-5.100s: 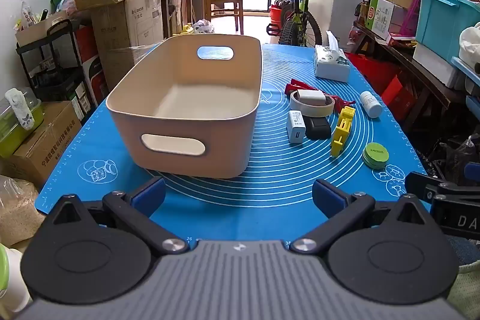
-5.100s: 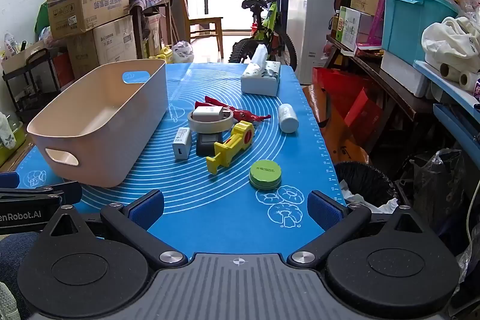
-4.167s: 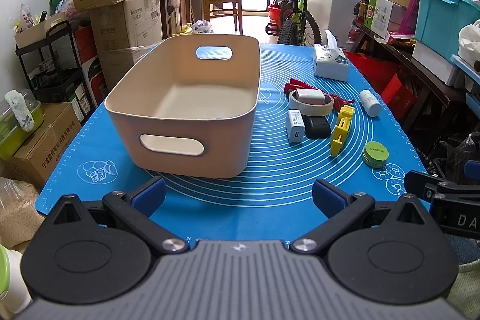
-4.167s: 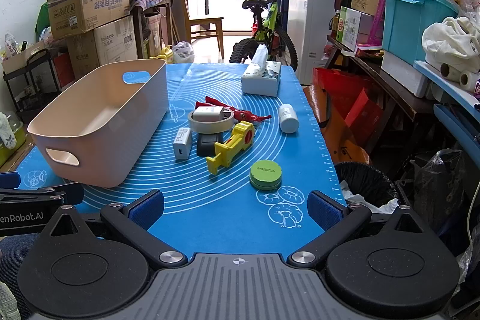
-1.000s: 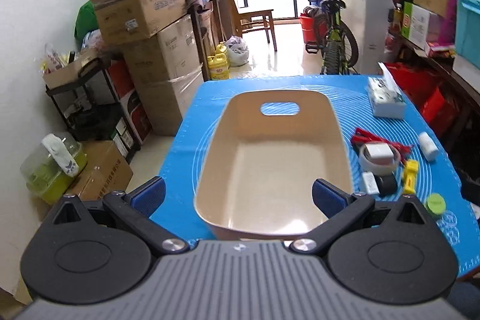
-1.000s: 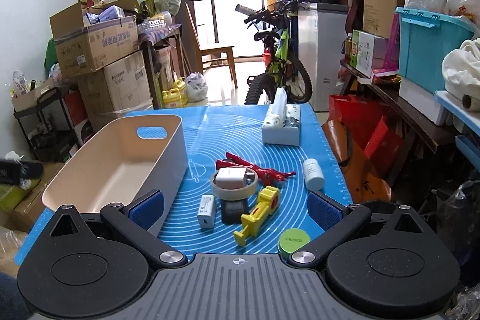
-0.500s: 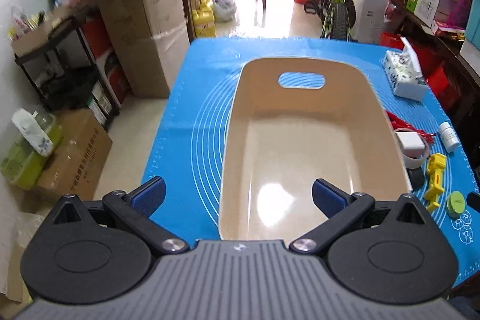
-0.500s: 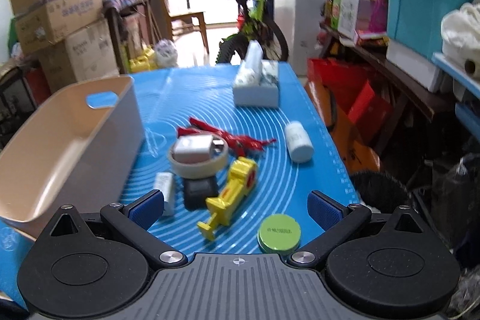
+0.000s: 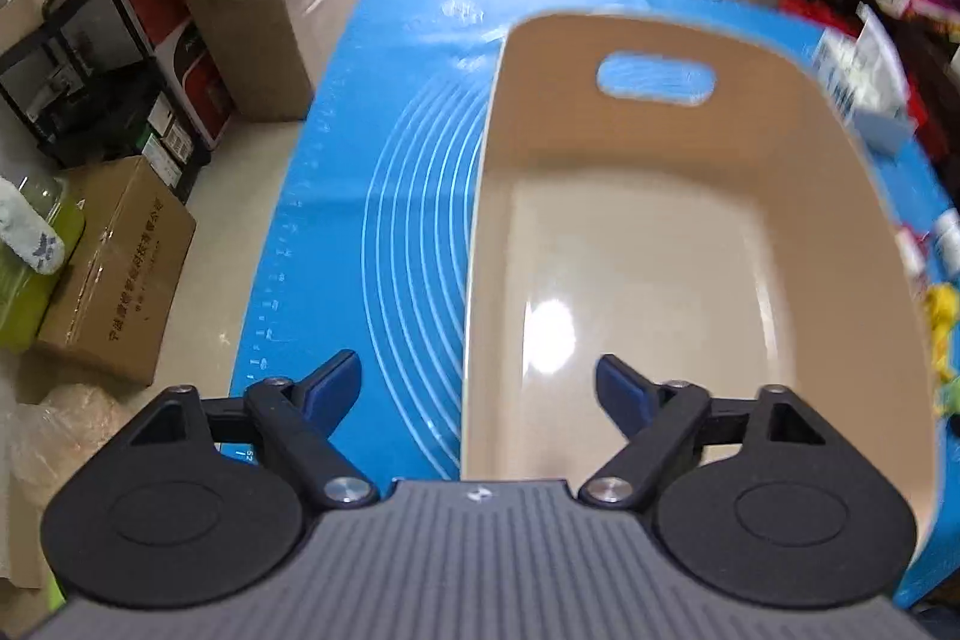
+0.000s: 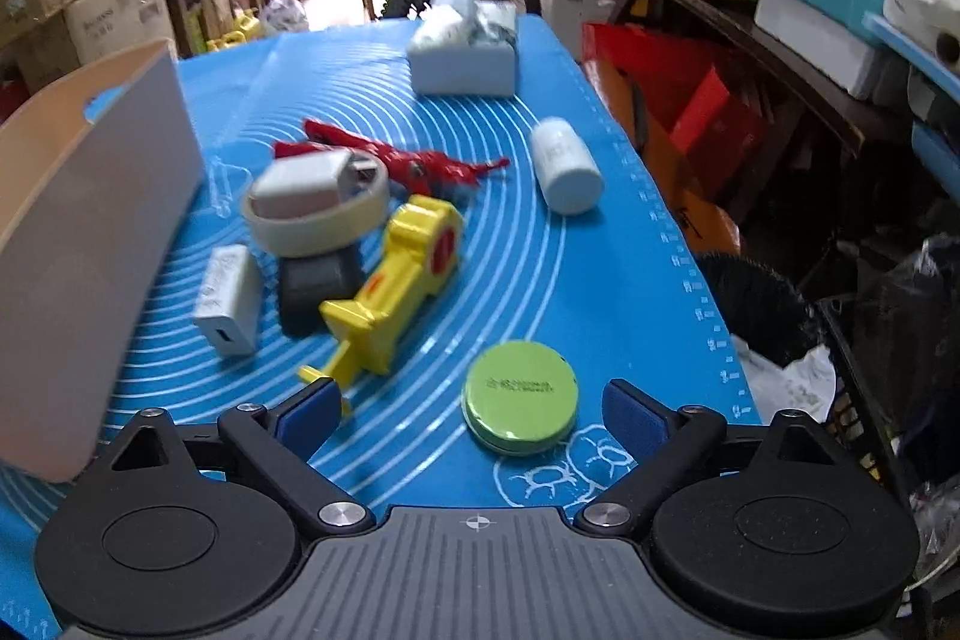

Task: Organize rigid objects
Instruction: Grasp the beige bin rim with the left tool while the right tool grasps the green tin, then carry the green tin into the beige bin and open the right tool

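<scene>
Right gripper [image 10: 471, 415], jaws closing with nothing gripped, should straddle the green round tin [image 10: 519, 398] squarely. Left gripper [image 9: 478, 382], also closing and empty, probably steadies the beige bin's [image 9: 678, 100] near wall.

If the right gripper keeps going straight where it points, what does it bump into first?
Probably the round green tin. It lies flat on the blue mat, just ahead of the right gripper, whose closing jaws hold nothing. Depth is hard to judge.

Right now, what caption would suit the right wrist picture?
Right gripper, jaws closing, above a green tin on the blue mat.
</scene>
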